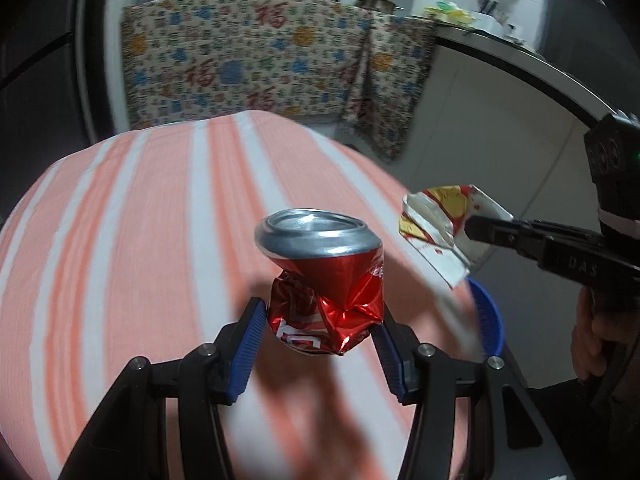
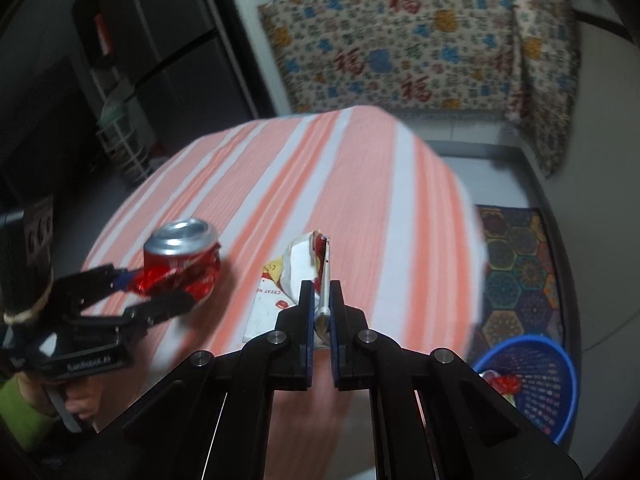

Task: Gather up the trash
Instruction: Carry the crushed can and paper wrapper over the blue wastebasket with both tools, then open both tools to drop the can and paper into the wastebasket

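Observation:
My left gripper (image 1: 322, 312) is shut on a crushed red soda can (image 1: 320, 276), held upright above the striped table. The can also shows in the right wrist view (image 2: 182, 258), with the left gripper (image 2: 160, 288) around it. My right gripper (image 2: 322, 288) is shut on a crumpled white, red and yellow paper carton (image 2: 298, 268), held above the table's right part. In the left wrist view the carton (image 1: 444, 228) hangs from the right gripper (image 1: 476, 228) above the blue basket (image 1: 490, 320).
The table wears an orange and white striped cloth (image 2: 320, 184). A blue plastic basket (image 2: 536, 384) stands on the floor right of the table, with red trash inside. A patterned mat (image 2: 520, 268) lies beyond it. A floral cloth covers a counter (image 1: 272, 56) at the back.

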A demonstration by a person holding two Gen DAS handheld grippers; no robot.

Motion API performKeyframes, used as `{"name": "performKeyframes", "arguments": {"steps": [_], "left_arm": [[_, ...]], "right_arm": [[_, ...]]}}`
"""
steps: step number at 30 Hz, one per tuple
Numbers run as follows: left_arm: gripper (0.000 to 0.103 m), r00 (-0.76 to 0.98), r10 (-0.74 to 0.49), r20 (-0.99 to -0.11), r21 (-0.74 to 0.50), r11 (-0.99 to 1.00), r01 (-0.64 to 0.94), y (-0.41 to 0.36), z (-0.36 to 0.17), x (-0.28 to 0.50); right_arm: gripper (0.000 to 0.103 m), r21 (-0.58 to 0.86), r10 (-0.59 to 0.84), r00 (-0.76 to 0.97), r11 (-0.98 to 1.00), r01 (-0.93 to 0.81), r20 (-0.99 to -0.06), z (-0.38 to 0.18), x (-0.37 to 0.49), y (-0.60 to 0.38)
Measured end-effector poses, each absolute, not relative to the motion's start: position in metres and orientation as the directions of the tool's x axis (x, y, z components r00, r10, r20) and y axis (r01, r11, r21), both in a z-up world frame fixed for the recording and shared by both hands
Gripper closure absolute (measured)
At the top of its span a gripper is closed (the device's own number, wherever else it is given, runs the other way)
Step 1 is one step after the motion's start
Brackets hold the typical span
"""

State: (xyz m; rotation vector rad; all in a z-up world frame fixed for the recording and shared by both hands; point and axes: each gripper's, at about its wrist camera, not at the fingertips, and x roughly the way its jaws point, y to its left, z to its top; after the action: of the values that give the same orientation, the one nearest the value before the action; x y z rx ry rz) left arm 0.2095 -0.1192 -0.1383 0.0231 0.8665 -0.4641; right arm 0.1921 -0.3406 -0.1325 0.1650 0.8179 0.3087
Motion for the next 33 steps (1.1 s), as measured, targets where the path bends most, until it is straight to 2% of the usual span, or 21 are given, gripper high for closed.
{"name": "performKeyframes", "arguments": {"steps": [8, 14, 19, 28, 31, 32, 33], "left_arm": [[0.049, 0.411, -0.525, -0.746, -0.214, 0.773, 0.598, -0.250, -0.139, 0.202], [0.049, 0.293, -0.536, -0.792, -0.233, 0.709, 0.666, -0.347, -0.172, 0.203], [0.049, 0.246, -0.499, -0.831, -0.210, 0.691, 0.692, -0.400, -0.209, 0.207], [0.048, 0.193, -0.465, -0.864, -0.215, 0.687, 0.694, -0.438, -0.268, 0.229], [0.043, 0.184, -0.463, -0.867, -0.223, 0.691, 0.687, -0.444, -0.282, 0.237], [0.043, 0.190, -0.461, -0.867, -0.220, 0.697, 0.683, -0.445, -0.285, 0.240], [0.043, 0.200, -0.457, -0.867, -0.215, 0.704, 0.677, -0.445, -0.286, 0.243]], "right_arm": [[0.098, 0.186, 0.130, 0.652, 0.982, 0.018, -0.747, -0.134, 0.165, -0.458], [0.098, 0.109, 0.011, 0.570, 0.985, 0.137, -0.822, -0.170, 0.164, -0.522], [0.098, 0.145, 0.006, 0.513, 0.962, 0.233, -0.858, -0.204, 0.162, -0.570], [0.097, 0.179, 0.033, 0.466, 0.945, 0.273, -0.884, -0.232, 0.161, -0.604], [0.088, 0.203, 0.047, 0.458, 0.933, 0.298, -0.888, -0.245, 0.159, -0.610], [0.075, 0.209, 0.053, 0.451, 0.929, 0.304, -0.891, -0.248, 0.158, -0.611], [0.068, 0.212, 0.054, 0.451, 0.928, 0.307, -0.891, -0.248, 0.155, -0.611]]}}
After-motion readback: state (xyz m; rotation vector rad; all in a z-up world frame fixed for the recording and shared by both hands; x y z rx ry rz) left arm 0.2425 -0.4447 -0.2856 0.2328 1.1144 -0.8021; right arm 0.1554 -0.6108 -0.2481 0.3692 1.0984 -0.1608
